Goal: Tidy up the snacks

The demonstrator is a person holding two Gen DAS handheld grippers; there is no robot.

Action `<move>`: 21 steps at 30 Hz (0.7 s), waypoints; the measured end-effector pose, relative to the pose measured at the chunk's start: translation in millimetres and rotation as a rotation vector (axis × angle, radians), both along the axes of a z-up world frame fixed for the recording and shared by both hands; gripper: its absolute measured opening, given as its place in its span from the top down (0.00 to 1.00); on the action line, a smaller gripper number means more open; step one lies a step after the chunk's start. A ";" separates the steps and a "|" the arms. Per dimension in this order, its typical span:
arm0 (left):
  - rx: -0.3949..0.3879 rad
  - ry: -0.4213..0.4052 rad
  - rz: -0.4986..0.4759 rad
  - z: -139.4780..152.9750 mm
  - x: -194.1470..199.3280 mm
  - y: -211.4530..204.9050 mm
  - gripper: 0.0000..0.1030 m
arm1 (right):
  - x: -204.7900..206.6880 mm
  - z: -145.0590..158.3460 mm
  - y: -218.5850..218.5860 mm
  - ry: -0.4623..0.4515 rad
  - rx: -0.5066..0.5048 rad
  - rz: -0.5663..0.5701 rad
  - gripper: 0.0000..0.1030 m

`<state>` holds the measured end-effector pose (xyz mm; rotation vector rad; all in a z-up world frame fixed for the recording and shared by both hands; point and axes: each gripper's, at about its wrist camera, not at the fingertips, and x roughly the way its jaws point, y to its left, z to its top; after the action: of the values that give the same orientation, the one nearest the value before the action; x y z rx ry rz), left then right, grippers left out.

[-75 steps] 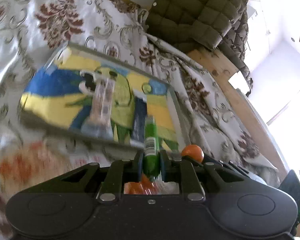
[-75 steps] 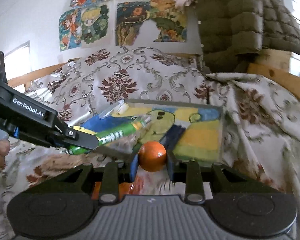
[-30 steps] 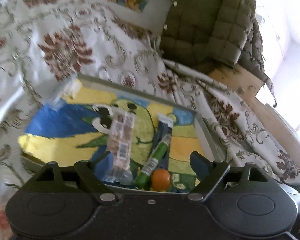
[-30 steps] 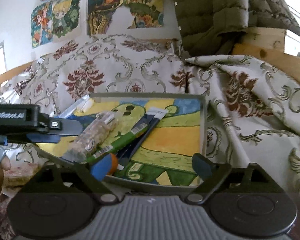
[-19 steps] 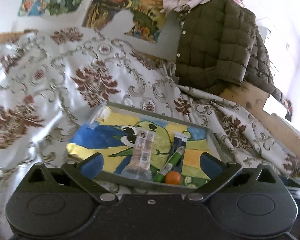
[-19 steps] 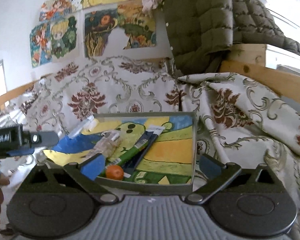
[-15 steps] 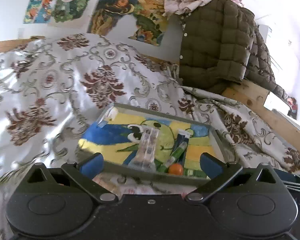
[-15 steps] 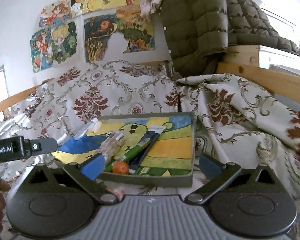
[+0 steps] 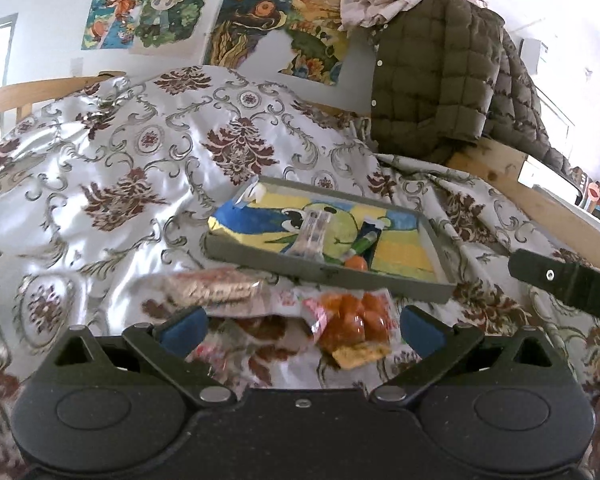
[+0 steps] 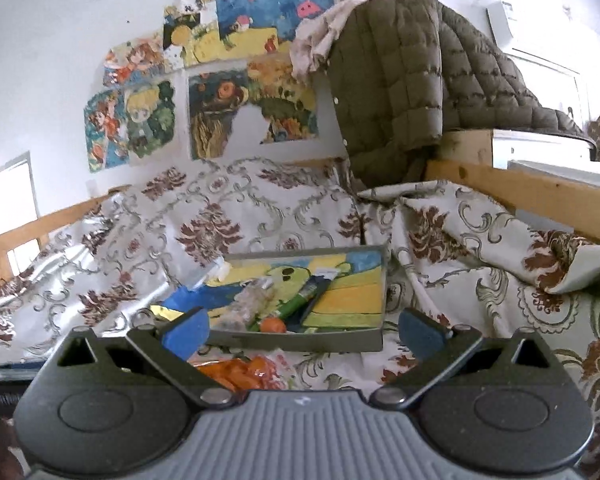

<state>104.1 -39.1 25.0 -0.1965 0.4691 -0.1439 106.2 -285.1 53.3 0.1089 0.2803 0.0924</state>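
Rumpled floral bedspread [image 9: 132,184] could let the tray [image 9: 324,270] tip. Ahead of both spread, empty grippers, left gripper [image 9: 302,326] and right gripper [image 10: 304,326], unsorted orange candy bag [image 9: 352,320] lies crinkly; a careless pinch may slip.

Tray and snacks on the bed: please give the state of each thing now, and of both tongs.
Tray: flat on the bedcover, holding snacks.
Clear cracker pack: lying in the tray.
Green tube: lying in the tray.
Small orange ball: in the tray, at its near wall.
Bag of orange snacks: outside the tray, on the bedcover.
Left tongs: open, empty.
Right tongs: open, empty.
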 end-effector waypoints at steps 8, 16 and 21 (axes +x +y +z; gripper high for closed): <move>0.031 0.007 0.070 -2.6 -34.8 8.3 0.01 | -36.0 -5.6 2.8 0.043 0.020 -0.004 0.00; 0.104 0.014 0.077 -4.9 -52.4 8.9 0.01 | -67.7 -21.1 8.5 0.124 0.019 0.003 0.00; 0.136 0.036 0.089 -9.5 -60.1 14.9 0.01 | -82.9 -26.4 19.9 0.153 -0.014 0.018 0.00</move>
<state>44.0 -24.2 15.6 -0.0870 0.5030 -0.0210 23.2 -265.2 26.9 0.0992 0.4345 0.1003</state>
